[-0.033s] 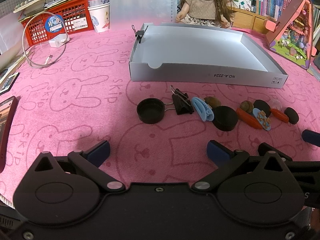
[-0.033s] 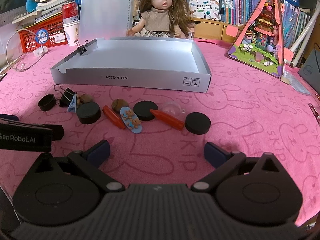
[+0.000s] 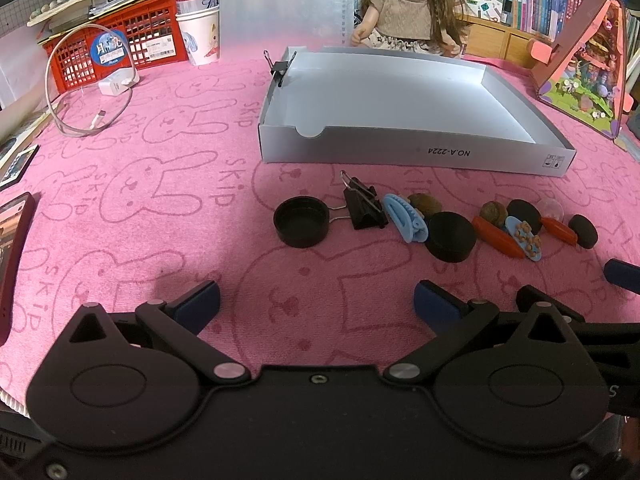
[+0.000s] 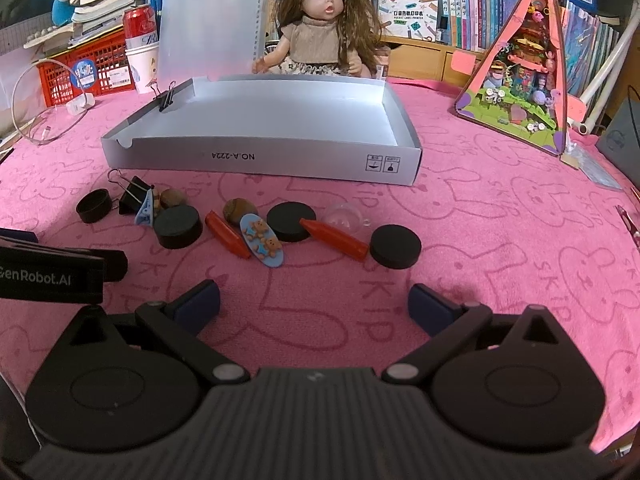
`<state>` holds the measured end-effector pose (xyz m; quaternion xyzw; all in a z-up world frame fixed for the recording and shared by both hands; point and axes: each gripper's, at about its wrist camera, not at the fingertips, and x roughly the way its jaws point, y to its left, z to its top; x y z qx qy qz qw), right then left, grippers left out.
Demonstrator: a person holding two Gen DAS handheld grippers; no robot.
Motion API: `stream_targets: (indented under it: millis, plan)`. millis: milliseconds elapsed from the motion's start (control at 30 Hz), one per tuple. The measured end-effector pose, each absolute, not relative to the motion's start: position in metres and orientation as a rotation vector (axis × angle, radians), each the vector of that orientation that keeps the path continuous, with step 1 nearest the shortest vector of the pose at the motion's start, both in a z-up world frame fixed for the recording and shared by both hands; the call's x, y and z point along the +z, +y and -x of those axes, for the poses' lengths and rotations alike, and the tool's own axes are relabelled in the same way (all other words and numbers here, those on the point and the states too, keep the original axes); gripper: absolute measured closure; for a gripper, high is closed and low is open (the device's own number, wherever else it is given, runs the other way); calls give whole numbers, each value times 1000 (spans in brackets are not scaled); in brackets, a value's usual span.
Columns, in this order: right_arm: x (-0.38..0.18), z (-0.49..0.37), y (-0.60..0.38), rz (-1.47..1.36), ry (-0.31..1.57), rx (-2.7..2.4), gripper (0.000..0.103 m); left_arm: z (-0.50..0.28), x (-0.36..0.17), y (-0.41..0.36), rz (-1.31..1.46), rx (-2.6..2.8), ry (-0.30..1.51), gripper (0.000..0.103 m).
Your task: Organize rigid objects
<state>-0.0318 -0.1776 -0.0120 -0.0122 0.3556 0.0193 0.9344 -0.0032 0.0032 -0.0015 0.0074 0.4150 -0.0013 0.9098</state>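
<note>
Two grippers hovered low over the pink bunny-print cloth [image 3: 168,184] on the worktop, both with nothing between their blue pads. The left gripper [image 3: 317,307] had its fingers spread wide, and the right gripper [image 4: 314,304] likewise held its fingers wide apart. A row of small rigid things lay on the cloth just in front of the grey cardboard tray [image 4: 256,160], none of them inside it. At the row's left end sat an upturned black cap [image 3: 301,227], touching the wire handle of a black binder clip [image 3: 364,210], with a light blue hair clip [image 3: 404,218] just beside that. Further right came a black disc [image 4: 178,227], an orange crayon [image 4: 226,234], a blue oval clip with bears [image 4: 262,246], a second black disc [image 4: 290,222], another orange crayon [image 4: 334,235], a clear dome [image 4: 343,217] and a third black disc [image 4: 395,247]. A doll [image 4: 326,36] sat behind the tray, and another binder clip [image 4: 166,98] gripped the tray's left wall.
</note>
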Motion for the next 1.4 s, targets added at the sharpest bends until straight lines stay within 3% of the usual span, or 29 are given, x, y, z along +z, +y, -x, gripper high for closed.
stream_targets:
  millis: [500,900,1200,1333,1400]
  plan:
    - [-12,35,-177,32,709,41,1,6,1,3,-12,-5,839,0]
    - [-8,35,-174,30,685,71,7,5,6,9,21,-13,831,11]
    - [-2,34,-176,4,662,86,23,4,12,12,50,-56,806,33]
    - [1,34,-177,-22,653,90,39,3,13,10,61,-81,806,48]
    - [1,34,-177,-28,648,87,45,2,13,9,57,-86,804,49]
